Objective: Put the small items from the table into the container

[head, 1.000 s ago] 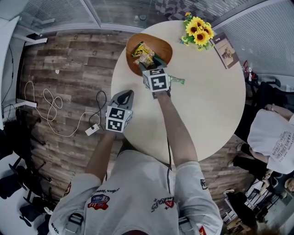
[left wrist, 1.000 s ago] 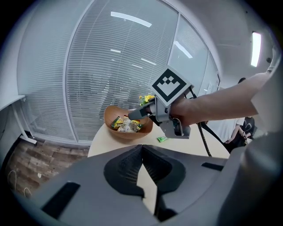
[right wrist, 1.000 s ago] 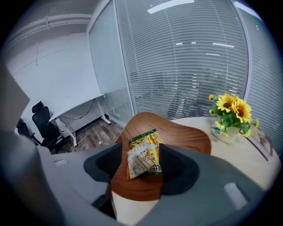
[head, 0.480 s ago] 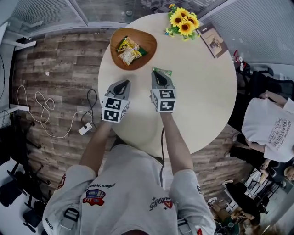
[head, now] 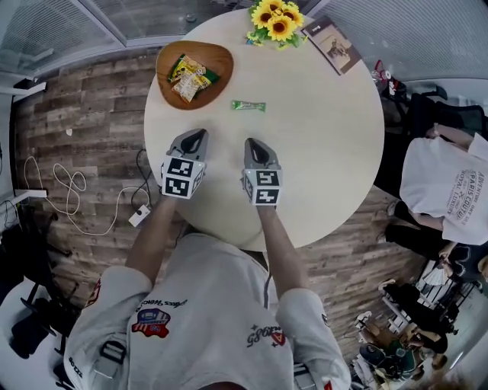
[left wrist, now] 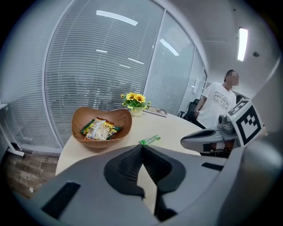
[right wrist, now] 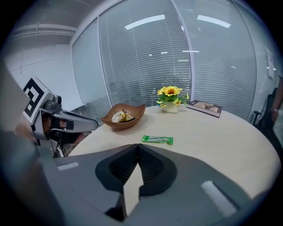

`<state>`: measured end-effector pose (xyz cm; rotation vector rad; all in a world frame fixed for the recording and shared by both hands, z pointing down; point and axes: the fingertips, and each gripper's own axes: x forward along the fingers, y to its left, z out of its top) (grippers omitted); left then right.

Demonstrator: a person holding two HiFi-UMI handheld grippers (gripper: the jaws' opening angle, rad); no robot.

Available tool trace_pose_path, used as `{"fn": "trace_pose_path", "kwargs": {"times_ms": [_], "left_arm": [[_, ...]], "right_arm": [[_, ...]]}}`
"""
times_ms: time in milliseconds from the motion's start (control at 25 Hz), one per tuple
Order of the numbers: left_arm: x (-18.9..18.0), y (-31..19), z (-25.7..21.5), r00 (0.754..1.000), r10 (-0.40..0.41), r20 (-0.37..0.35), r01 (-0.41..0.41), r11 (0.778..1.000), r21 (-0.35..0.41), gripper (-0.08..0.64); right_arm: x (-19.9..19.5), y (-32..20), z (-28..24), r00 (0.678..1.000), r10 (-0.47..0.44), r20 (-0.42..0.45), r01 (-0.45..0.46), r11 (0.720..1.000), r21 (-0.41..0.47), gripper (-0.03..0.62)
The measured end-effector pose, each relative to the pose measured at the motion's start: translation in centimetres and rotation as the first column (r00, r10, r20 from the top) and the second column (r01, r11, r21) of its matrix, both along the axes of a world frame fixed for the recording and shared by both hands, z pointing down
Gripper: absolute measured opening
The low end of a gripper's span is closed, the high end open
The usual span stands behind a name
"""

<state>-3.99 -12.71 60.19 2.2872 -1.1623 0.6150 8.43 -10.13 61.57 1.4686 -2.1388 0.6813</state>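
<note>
A brown wooden bowl (head: 207, 55) at the table's far left holds several snack packets (head: 186, 75). One green packet (head: 249, 106) lies flat on the table right of the bowl. Both grippers hover side by side over the near part of the table, short of the packet. My left gripper (head: 199, 134) is shut and empty; its own view shows the bowl (left wrist: 102, 132) and the green packet (left wrist: 149, 140) ahead of its jaws (left wrist: 141, 147). My right gripper (head: 252, 142) is shut with nothing held; the green packet (right wrist: 157, 140) lies just beyond its tips (right wrist: 136, 145).
A vase of sunflowers (head: 276, 19) and a book (head: 332, 44) sit at the far edge of the round table (head: 335, 137). A person in a white shirt (head: 450, 190) stands at the right. Cables (head: 76, 190) lie on the wooden floor to the left.
My right gripper drew back from the bowl, past the green packet, toward the near edge, and its jaws closed empty. My left gripper moved in over the table beside it.
</note>
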Motion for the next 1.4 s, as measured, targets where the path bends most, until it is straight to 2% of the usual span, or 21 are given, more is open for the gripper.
{"fn": "trace_pose_path", "kwargs": {"times_ms": [280, 520, 640, 760, 840, 1040, 1240, 1320, 1400], "left_arm": [[0.9, 0.9, 0.5, 0.998, 0.053, 0.018, -0.053, 0.999, -0.008, 0.008], [0.4, 0.8, 0.6, 0.999, 0.049, 0.008, -0.049, 0.999, -0.022, 0.008], [0.3, 0.9, 0.5, 0.998, 0.070, -0.009, -0.070, 0.997, -0.039, 0.008], [-0.4, 1.1, 0.3, 0.997, 0.081, -0.015, -0.081, 0.996, -0.048, 0.008], [-1.1, 1.3, 0.3, 0.997, 0.072, -0.012, -0.072, 0.996, -0.052, 0.008], [-2.6, 1.3, 0.8, 0.999, 0.042, -0.006, -0.043, 0.996, -0.072, 0.008], [-3.8, 1.0, 1.4, 1.000, 0.027, 0.002, -0.026, 0.996, -0.085, 0.008], [-4.1, 0.8, 1.6, 1.000, 0.022, 0.005, -0.022, 0.996, -0.087, 0.008], [-4.4, 0.5, 1.8, 1.000, 0.018, 0.007, -0.017, 0.996, -0.090, 0.008]], "right_arm": [[0.0, 0.6, 0.2, 1.000, -0.002, 0.006, 0.002, 1.000, -0.006, 0.002], [-0.5, -0.4, 0.8, 0.999, -0.033, -0.012, 0.033, 0.999, -0.011, 0.002], [-0.2, -2.2, 1.6, 0.995, -0.079, -0.056, 0.079, 0.997, -0.006, 0.003], [-0.4, -5.0, 2.1, 0.982, -0.160, -0.098, 0.162, 0.987, 0.012, 0.003], [-0.3, -6.9, 2.6, 0.971, -0.206, -0.122, 0.208, 0.978, 0.002, 0.028], [0.1, -10.7, 4.8, 0.930, -0.297, -0.216, 0.287, 0.955, -0.079, 0.170], [0.2, -11.2, 8.3, 0.865, -0.430, -0.258, 0.376, 0.897, -0.233, 0.210], [0.6, -10.7, 9.5, 0.856, -0.455, -0.244, 0.383, 0.877, -0.290, 0.210], [0.8, -10.1, 10.2, 0.865, -0.452, -0.217, 0.374, 0.870, -0.323, 0.209]]}}
